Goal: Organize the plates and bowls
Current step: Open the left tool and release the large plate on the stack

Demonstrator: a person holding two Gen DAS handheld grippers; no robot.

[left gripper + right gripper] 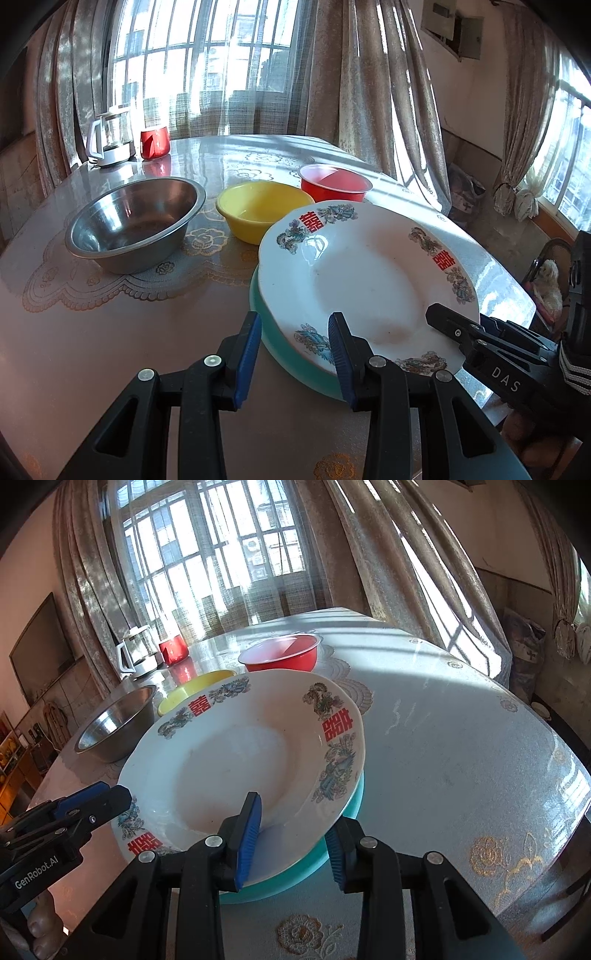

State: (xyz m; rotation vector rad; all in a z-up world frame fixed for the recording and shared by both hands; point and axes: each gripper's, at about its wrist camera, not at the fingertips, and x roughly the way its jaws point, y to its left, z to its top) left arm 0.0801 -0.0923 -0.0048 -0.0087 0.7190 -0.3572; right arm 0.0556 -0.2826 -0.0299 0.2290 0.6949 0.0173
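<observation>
White patterned plate tilted atop teal plate, far rim lifted, near the desk front edge; right claw clamped on the white plate's near rim, one pad above, one below; left claw part open, jaws straddling the rims of both plates, contact too unclear to call; steel bowl, yellow bowl and red bowl in a row behind, apart from each other; open desk to the right of the plates and in front of the steel bowl; teal plate mostly hidden under the white one; yellow bowl half hidden in the right wrist view; kettle and red cup at far edge
</observation>
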